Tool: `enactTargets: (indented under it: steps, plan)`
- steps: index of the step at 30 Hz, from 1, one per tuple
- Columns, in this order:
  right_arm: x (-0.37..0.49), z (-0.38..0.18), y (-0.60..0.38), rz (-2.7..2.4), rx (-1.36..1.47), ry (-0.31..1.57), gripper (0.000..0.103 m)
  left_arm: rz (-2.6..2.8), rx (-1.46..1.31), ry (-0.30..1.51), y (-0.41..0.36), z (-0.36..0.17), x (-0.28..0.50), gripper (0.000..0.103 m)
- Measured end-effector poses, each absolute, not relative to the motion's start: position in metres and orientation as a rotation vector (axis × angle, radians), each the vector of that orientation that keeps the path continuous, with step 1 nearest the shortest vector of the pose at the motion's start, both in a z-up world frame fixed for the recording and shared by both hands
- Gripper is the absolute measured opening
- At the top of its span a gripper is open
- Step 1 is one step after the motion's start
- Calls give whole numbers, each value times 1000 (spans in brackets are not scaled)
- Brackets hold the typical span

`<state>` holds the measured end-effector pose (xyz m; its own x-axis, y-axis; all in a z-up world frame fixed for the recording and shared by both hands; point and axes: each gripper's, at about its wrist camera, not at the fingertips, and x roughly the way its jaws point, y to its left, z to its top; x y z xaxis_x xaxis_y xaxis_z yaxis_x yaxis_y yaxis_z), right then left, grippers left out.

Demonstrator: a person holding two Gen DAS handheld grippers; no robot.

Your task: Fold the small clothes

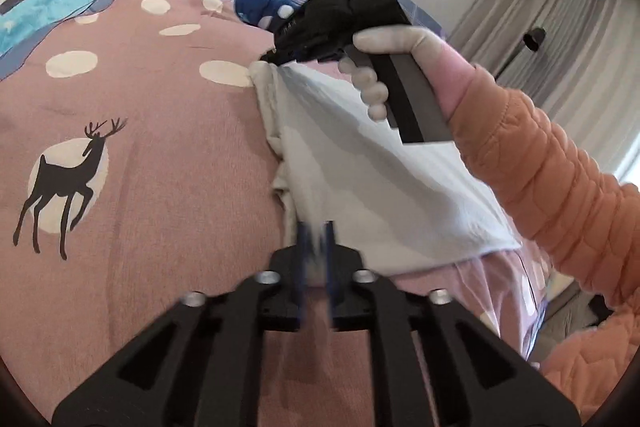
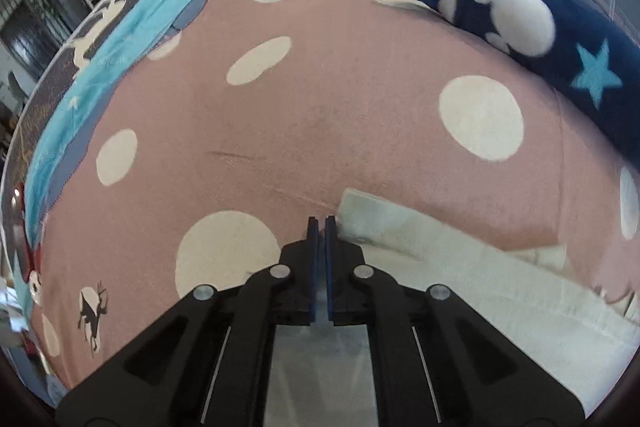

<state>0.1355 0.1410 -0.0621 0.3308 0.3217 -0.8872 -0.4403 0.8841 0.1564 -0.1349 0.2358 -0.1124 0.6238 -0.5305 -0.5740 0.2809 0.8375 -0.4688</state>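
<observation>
Pink deer-print bedspread [image 1: 140,147], no legible writing

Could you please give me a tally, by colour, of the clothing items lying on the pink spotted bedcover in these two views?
White or cream cloth garment, held by both grippers: 1
Navy fleece garment with white patches and a light blue star: 1
Total: 2
</observation>
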Motion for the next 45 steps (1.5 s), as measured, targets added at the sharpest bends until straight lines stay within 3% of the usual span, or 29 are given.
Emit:
enactTargets:
  steps: [1,3,7,12,14,15,20,28,31,35,40,45]
  plan:
    - [130,-56,141,500,-138,1110,15,-458,-347,770,237,-113,-137,33]
    - [116,-38,149,525,-216,1045,37,-446,-378,773,246,-115,-133,33]
    - [85,-22,181,650,-427,1002,38,-422,-419,779,260,-113,-109,33]
    - [78,-48,210,658,-622,1080,38,-452,-422,857,257,-119,-69,25]
    - [83,-58,213,638,-642,1116,33,-493,-436,869,253,-121,-63,13]
    - [85,-61,213,620,-645,1118,1,-515,-444,873,251,-122,-64,9]
    - [89,-42,203,597,-554,1042,2,-497,-422,828,246,-118,-77,1]
    - [121,-69,185,616,-370,1048,0,-465,-455,854,248,-128,-101,0]
    - [114,-59,177,617,-301,1024,6,-461,-455,817,257,-121,-110,0]
    - [80,-23,161,651,-298,936,26,-449,-433,801,266,-115,-123,0]
    - [10,-6,129,743,-362,909,26,-401,-407,783,276,-113,-139,11]
    - [-98,-22,123,863,-517,856,40,-295,-435,768,298,-114,-146,17]
